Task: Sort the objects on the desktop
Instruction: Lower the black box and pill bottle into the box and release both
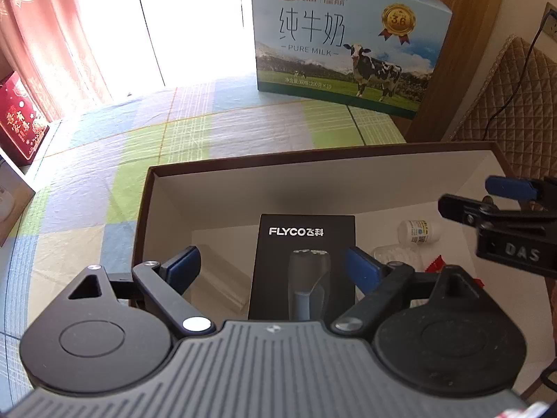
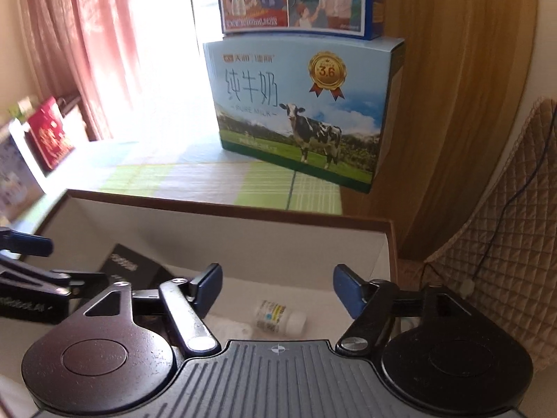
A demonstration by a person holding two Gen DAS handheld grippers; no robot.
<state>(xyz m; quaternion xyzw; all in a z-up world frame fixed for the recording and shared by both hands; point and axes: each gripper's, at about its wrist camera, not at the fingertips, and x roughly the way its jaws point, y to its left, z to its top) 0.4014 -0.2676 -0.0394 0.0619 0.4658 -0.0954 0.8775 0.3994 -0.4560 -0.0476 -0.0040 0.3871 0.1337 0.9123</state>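
A brown-rimmed open box (image 1: 313, 151) with a white inside lies on the checked tablecloth. In it lies a black FLYCO shaver box (image 1: 303, 264), flat and face up. My left gripper (image 1: 275, 266) hangs open above it, one finger to each side, holding nothing. To its right lie a small white pill bottle (image 1: 419, 231) on its side, a clear plastic piece (image 1: 397, 256) and a red wrapper (image 1: 435, 264). My right gripper (image 2: 277, 287) is open over the pill bottle (image 2: 278, 317), nothing between its fingers. The brown rim (image 2: 226, 207) runs beyond it.
A blue milk carton (image 1: 344, 45) with a cow stands at the table's back, another carton stacked on top. A red gift box (image 1: 21, 118) sits at the far left. A quilted chair back (image 1: 515, 104) with a cable is at the right. Pink curtains hang behind.
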